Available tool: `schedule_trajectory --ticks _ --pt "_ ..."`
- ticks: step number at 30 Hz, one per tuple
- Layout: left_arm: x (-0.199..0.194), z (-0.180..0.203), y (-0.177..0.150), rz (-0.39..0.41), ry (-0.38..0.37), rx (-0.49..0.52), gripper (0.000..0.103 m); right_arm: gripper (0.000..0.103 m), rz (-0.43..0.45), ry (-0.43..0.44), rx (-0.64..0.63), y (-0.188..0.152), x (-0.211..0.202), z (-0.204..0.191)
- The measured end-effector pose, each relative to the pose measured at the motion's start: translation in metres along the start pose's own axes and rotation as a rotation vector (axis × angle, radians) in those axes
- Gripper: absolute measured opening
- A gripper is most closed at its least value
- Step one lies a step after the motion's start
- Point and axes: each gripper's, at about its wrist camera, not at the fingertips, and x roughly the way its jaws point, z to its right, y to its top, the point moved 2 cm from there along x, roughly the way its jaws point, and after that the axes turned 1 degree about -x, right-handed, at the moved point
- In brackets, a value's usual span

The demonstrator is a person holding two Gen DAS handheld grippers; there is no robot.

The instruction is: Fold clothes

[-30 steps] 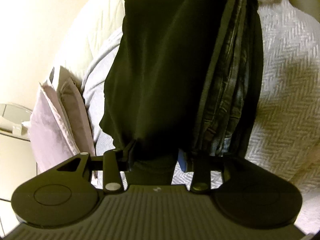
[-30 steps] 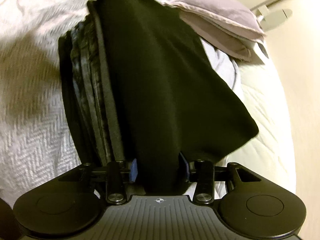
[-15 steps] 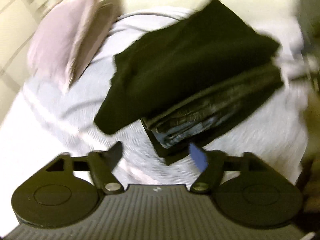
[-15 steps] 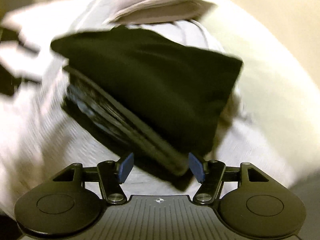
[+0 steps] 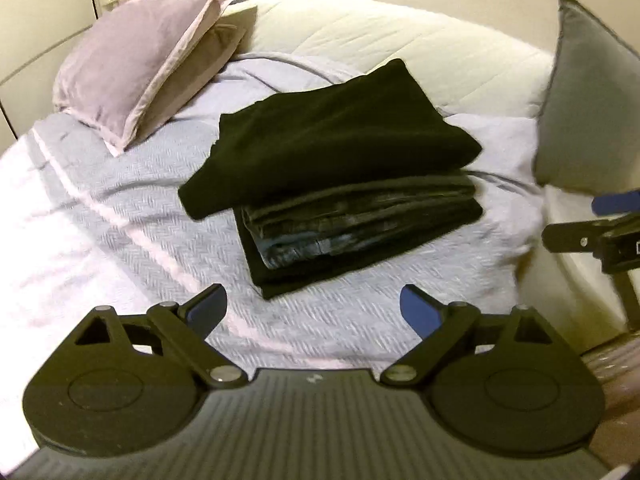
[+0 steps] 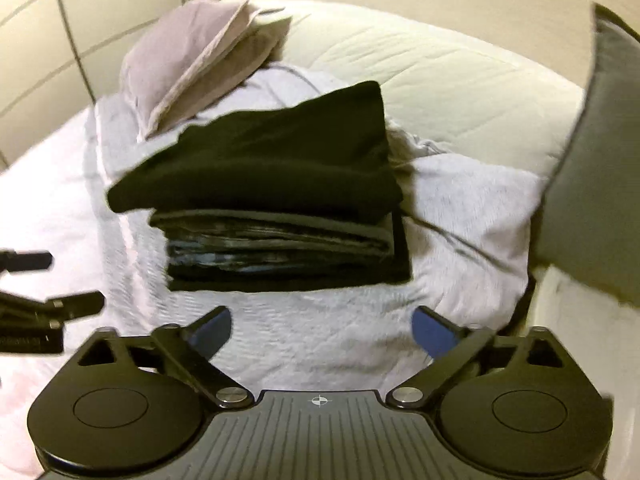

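A folded black garment (image 5: pixel 332 136) (image 6: pixel 272 160) lies on top of a stack of folded dark clothes, with faded jeans (image 5: pixel 352 220) (image 6: pixel 276 244) in the middle and another black piece at the bottom. The stack rests on a pale grey bedspread (image 5: pixel 120 232) (image 6: pixel 320 320). My left gripper (image 5: pixel 314 306) hangs in front of the stack, its jaws opening wide with nothing between them. My right gripper (image 6: pixel 322 326) stands likewise before the stack, jaws opening, nothing held. Each gripper shows at the edge of the other's view: the right gripper (image 5: pixel 600 220) and the left gripper (image 6: pixel 36 292).
Two mauve pillows (image 5: pixel 140 64) (image 6: pixel 192 60) lean at the back left of the bed. A grey cushion (image 5: pixel 588 100) (image 6: pixel 600 160) stands at the right. A cream quilted mattress (image 5: pixel 400 36) (image 6: pixel 440 76) runs behind the stack. Wardrobe panels (image 5: pixel 36 20) fill the far left.
Both grippers let go of the black garment, opened wide, rolled back to level and pulled away upward. The garment now rests on the stack.
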Motion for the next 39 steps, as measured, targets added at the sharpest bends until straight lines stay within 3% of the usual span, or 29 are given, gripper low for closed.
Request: schedule_trajectory --ticks 2,6,13,21,39 --pt "-0.010 -0.001 -0.005 -0.030 -0.004 -0.005 0.091 0.102 0.013 -0.011 0.034 -0.006 -0.014 -0.005" --pt "-0.036 -0.001 -0.012 -0.011 0.014 -0.005 0.091 0.102 0.017 -0.031 0.094 -0.018 -0.038 -0.012" --pt "-0.062 0.003 -0.014 -0.036 0.017 -0.071 0.091 0.102 0.007 -0.025 0.085 -0.019 -0.056 -0.024" --pt "-0.081 0.017 -0.006 -0.038 0.096 -0.108 0.091 0.102 0.000 0.031 0.016 -0.007 -0.060 -0.027" --pt "-0.090 0.032 -0.008 -0.037 0.146 -0.190 0.091 0.102 -0.030 0.068 -0.013 -0.018 -0.062 -0.014"
